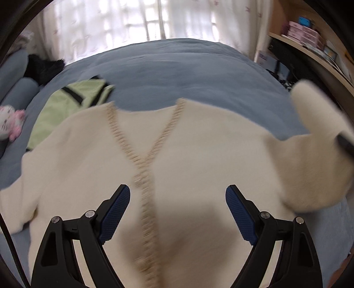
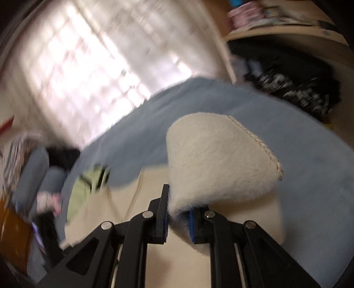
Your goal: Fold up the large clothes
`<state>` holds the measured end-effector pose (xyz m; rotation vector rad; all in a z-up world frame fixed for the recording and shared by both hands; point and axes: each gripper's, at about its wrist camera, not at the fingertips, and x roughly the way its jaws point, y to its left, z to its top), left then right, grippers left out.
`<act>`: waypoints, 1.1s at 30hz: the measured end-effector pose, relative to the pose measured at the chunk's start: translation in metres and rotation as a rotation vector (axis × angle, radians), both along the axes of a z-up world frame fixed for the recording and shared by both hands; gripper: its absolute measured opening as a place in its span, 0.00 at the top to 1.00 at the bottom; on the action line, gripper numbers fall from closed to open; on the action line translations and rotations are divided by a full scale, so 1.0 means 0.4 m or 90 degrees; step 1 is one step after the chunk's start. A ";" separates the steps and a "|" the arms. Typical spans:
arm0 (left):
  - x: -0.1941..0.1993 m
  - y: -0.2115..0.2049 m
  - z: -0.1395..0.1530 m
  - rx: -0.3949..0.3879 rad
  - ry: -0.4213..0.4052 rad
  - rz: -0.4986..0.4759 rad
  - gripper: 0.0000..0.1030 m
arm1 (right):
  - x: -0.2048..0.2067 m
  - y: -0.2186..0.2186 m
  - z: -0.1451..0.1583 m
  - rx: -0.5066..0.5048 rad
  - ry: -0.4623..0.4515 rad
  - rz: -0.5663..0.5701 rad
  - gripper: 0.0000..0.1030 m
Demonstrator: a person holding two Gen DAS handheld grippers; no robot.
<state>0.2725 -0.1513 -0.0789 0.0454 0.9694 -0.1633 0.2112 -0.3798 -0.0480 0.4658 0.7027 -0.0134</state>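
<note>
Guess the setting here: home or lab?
Home, most likely a bedroom: a cream cardigan lies spread on a bed with a blue cover, a curtained window stands behind it, and a plush toy sits near the pillows.

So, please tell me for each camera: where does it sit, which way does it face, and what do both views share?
Left wrist: on the left gripper, looking down at the cream cardigan on the blue bed; its open fingers show.
Right wrist: on the right gripper, tilted toward the window; its fingers show, shut on the cardigan's sleeve.
Shared: cardigan, bed, green garment, window.
</note>
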 end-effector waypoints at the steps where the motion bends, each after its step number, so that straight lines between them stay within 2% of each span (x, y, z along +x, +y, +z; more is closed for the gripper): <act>1: -0.009 0.029 -0.002 -0.004 -0.001 0.008 0.15 | 0.000 0.023 -0.017 -0.002 0.013 0.013 0.86; 4: -0.034 0.098 -0.022 -0.008 0.013 0.020 0.15 | 0.008 0.118 -0.111 0.004 0.083 0.068 0.84; 6: -0.051 0.137 -0.044 -0.001 0.028 0.026 0.15 | 0.011 0.177 -0.191 0.019 0.156 0.098 0.82; 8: -0.064 0.152 -0.060 0.003 0.031 0.028 0.15 | 0.003 0.206 -0.239 0.032 0.206 0.104 0.71; 10: -0.077 0.163 -0.073 0.007 0.031 0.027 0.15 | -0.019 0.233 -0.263 0.041 0.212 0.108 0.61; 11: -0.086 0.168 -0.078 0.007 0.030 0.024 0.15 | -0.032 0.236 -0.265 0.046 0.211 0.110 0.60; 17: -0.119 0.143 -0.082 0.011 0.018 -0.013 0.15 | -0.100 0.211 -0.253 0.138 0.213 0.132 0.58; 21: -0.143 0.123 -0.086 0.009 0.015 -0.034 0.15 | -0.158 0.182 -0.222 0.124 0.184 0.112 0.58; 27: -0.147 0.166 -0.115 -0.114 0.071 -0.043 0.15 | -0.212 0.150 -0.217 0.102 0.180 0.094 0.58; 29: -0.147 0.190 -0.122 -0.181 0.091 -0.048 0.15 | -0.216 0.140 -0.223 0.098 0.186 0.093 0.58; 33: -0.154 0.214 -0.126 -0.258 0.098 -0.061 0.15 | -0.223 0.128 -0.249 0.105 0.203 0.087 0.58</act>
